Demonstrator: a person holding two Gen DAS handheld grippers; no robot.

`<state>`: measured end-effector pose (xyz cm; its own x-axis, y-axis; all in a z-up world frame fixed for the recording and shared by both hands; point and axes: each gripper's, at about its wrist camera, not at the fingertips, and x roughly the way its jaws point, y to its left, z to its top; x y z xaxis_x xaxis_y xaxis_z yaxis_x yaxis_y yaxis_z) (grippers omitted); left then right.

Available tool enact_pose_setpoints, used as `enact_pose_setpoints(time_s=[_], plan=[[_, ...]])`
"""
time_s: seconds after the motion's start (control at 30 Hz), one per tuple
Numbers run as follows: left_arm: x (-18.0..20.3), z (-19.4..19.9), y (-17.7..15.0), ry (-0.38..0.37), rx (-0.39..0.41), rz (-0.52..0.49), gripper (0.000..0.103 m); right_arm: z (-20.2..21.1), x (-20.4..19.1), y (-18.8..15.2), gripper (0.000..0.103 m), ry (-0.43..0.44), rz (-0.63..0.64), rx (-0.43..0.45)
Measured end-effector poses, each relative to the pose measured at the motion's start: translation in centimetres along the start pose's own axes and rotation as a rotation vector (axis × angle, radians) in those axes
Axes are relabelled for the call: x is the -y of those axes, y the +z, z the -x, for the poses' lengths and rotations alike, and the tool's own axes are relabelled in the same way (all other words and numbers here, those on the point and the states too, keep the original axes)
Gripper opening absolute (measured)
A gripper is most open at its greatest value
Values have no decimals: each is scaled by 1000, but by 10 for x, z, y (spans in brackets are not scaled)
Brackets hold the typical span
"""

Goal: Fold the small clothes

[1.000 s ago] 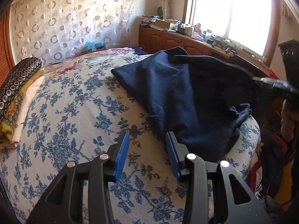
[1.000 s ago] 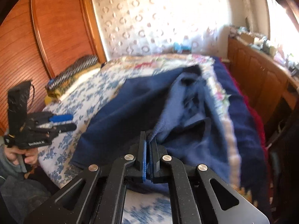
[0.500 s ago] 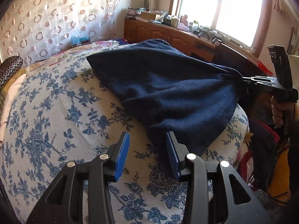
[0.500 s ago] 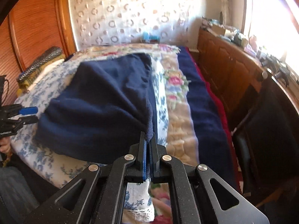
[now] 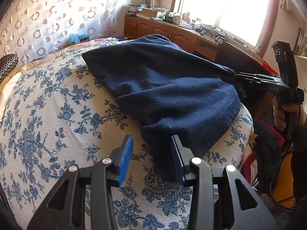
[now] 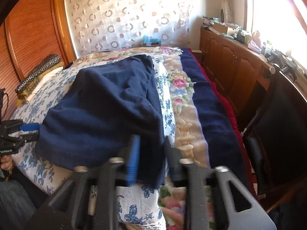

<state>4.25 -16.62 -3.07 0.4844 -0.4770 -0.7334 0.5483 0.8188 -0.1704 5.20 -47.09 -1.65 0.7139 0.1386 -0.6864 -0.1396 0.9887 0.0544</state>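
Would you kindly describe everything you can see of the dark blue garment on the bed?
The navy garment is soft, fleecy-looking cloth, doubled over into a rumpled, roughly flat shape. It lies on the blue-flowered bedspread, reaching the bed's near edge. One corner hangs between the pads of the right claw, whose jaws are opening. The left claw stands open at another corner, its pads not pressing it.

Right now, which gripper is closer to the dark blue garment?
Right. The right gripper is opening with the dark blue garment corner between its pads; the left gripper is open beside its near edge.
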Motion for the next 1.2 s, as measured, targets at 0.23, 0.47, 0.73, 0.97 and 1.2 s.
enact_pose_setpoints(time_s=[0.23,0.47,0.73,0.97,1.2], plan=[[-7,-8,-3,-86,-20,45,32,-11,-2,-5,49,16,-13,-22],[2,1,-8,-191,-29,12,0,-17,3,-7,49,24,-27,-25],[13,40,-9,-188,-13,-28,0,-3,4,-5,49,21,-27,9],[2,28,-7,-108,-23,5,15,-9,1,-11,58,19,-15,-13],[7,8,-10,-128,-85,-18,23,-22,12,-27,58,15,-72,-60]])
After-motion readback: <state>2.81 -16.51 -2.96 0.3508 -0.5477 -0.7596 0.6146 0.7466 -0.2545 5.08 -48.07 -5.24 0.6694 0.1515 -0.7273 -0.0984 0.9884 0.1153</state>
